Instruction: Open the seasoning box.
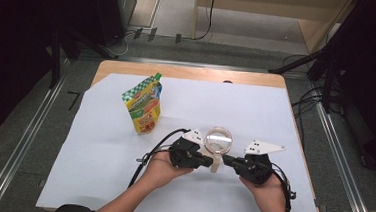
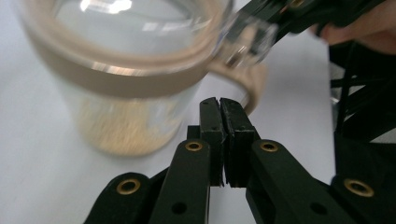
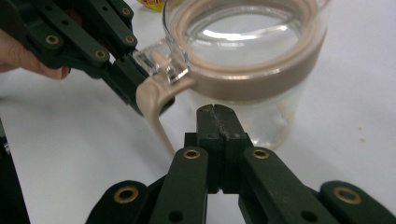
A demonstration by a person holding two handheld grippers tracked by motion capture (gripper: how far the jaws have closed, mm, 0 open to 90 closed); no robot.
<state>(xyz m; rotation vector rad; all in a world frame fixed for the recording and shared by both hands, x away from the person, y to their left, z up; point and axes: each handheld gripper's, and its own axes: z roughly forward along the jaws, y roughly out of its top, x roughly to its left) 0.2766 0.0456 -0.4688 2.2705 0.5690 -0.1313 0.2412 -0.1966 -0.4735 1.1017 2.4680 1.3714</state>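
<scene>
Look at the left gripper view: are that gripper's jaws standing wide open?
No, the left gripper has its two black jaws pressed together beside the glass mug.

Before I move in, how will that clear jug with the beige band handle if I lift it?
The clear jug looks rigid, probably slick on its smooth wall. It seems light, near empty. Lifted by the beige handle, it may tilt; upright, it seems stable.

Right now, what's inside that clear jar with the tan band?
The jar looks empty: through its open top and clear wall only the white sheet shows. A blurry pale tan patch sits at its base in the left gripper view; I cannot tell if that is contents.
</scene>
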